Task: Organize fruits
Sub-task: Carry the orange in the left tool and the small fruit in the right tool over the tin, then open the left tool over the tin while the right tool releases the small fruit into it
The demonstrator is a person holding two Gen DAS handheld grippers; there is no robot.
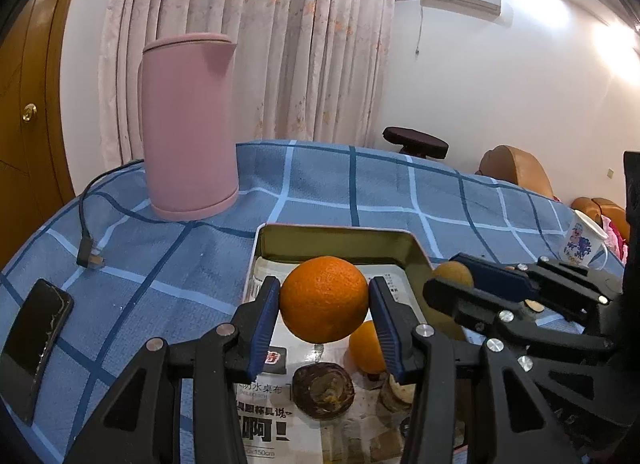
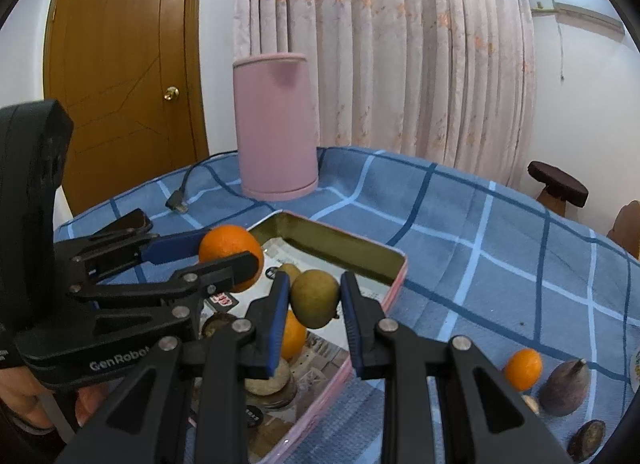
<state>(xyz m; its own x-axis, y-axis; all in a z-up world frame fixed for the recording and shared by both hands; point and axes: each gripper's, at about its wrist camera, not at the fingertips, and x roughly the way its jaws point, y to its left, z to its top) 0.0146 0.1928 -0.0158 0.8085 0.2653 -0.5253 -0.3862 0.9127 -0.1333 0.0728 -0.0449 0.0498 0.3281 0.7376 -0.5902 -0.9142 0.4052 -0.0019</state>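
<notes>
My left gripper [image 1: 324, 298] is shut on a large orange [image 1: 323, 299] and holds it above a shallow pink metal tray [image 1: 336, 238] lined with printed paper. In the tray lie a smaller orange [image 1: 366, 348] and a dark brown fruit [image 1: 323, 390]. My right gripper [image 2: 314, 298] is shut on a green-brown round fruit [image 2: 315, 298] above the same tray [image 2: 394, 276]; it shows at the right of the left wrist view [image 1: 450, 284]. The left gripper with its orange [image 2: 230, 250] shows at the left of the right wrist view.
A pink kettle [image 1: 188, 127] stands at the back of the blue checked table, its cord and plug [image 1: 90, 260] to the left. A black phone [image 1: 34, 348] lies at the left edge. A mug [image 1: 582, 242] stands right. A small orange [image 2: 523, 368] and dark fruits [image 2: 566, 388] lie right of the tray.
</notes>
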